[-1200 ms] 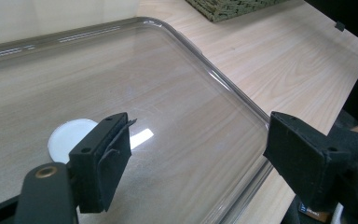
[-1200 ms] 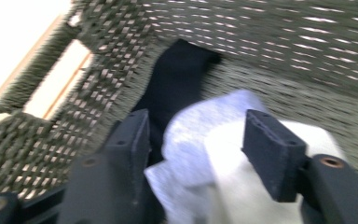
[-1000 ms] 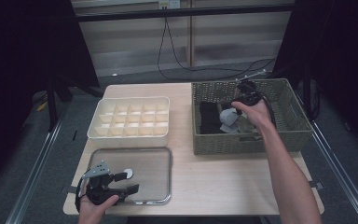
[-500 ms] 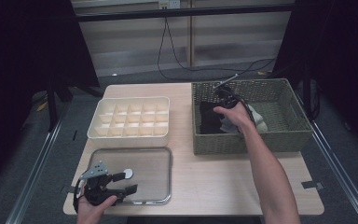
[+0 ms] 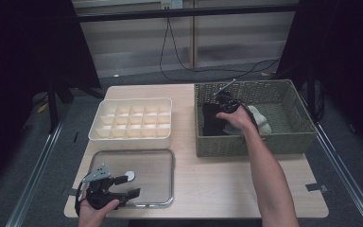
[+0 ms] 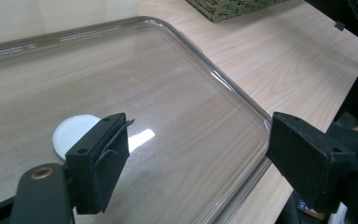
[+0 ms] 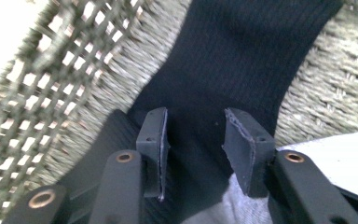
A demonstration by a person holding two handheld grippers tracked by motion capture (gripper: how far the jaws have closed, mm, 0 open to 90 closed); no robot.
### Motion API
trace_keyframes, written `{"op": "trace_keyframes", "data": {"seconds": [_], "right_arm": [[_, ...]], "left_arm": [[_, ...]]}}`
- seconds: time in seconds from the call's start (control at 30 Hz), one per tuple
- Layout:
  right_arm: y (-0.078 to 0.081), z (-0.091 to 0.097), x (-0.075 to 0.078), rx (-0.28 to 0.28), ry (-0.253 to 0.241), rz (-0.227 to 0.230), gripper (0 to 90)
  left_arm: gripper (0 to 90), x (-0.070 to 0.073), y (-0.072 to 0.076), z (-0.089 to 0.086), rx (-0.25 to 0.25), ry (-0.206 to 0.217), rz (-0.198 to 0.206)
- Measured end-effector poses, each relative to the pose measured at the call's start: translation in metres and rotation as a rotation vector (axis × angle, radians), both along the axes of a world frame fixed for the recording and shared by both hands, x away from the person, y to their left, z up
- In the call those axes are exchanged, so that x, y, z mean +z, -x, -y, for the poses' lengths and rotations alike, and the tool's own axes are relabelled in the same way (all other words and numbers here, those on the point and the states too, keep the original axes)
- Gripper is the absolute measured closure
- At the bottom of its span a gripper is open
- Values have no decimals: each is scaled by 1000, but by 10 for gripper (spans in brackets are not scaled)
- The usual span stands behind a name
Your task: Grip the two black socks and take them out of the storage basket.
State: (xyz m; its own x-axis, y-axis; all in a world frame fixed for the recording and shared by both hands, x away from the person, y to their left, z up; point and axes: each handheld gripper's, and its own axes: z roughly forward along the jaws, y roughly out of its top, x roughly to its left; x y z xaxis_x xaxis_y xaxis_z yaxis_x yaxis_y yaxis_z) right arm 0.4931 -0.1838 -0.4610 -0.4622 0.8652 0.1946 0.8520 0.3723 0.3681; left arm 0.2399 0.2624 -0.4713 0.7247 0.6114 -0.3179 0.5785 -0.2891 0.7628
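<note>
The bench (image 5: 217, 179) is pale wood grain with a smooth matt finish. The clear lid (image 6: 168, 116) looks like glossy plastic that catches the light. The basket (image 5: 283, 139) is rough woven fibre, olive green. The black cloth (image 7: 242, 60) is finely ribbed knit, matt. The compartment tray (image 5: 132, 135) is smooth cream plastic.

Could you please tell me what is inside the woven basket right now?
The basket holds a black ribbed cloth and pale cloths, partly covered by the right gripper.
</note>
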Motion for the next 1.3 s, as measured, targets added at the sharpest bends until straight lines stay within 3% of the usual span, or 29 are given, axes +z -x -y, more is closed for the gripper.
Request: {"op": "trace_keyframes", "data": {"seconds": [0.17,0.27,0.3,0.4,0.83,1.2,1.3], "right_arm": [[-1,-2,-6,17,36,-40,625],[0,-6,-10,46,70,-69,717],[1,-8,-9,49,83,-63,790],[1,-8,-7,59,69,-54,864],[6,2,15,28,-127,65,873],[14,13,29,18,-202,151,872],[18,20,34,-7,-223,167,872]], "left_arm": [[205,0,-1,-3,11,6,-2],[205,0,-1,-4,13,10,-2],[205,0,0,-4,12,9,-2],[205,0,0,-4,11,8,-1],[205,1,-2,-5,21,9,2],[205,0,-2,-3,14,11,0],[205,0,-3,-2,9,8,0]]}}
